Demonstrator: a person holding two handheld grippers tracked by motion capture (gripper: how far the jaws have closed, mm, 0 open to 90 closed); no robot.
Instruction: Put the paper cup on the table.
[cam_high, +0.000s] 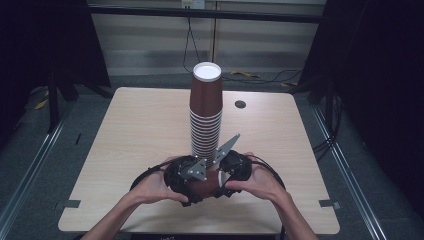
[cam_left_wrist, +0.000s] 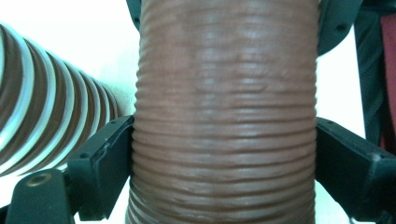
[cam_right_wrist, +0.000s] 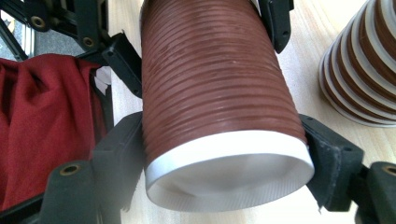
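No legible text, label, brand, number or sign appeared on the ribbed brown cup (cam_right_wrist: 219, 88), on the stack of cups (cam_high: 205, 117) or on the table (cam_high: 135, 135).

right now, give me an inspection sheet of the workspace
surface: light wooden table, bare apart from the cups, dark round grommet hole near its far edge
job's things: single brown ribbed paper cup lying sideways between both grippers; tall upside-down stack of brown paper cups upright behind them
clutter: nothing seen
grippers: left gripper pads against the cup's sides; right gripper clamped near its white rim
cables: black cables loop from the grippers; more hang at the back wall
surroundings: grey floor, dark curtains at both sides
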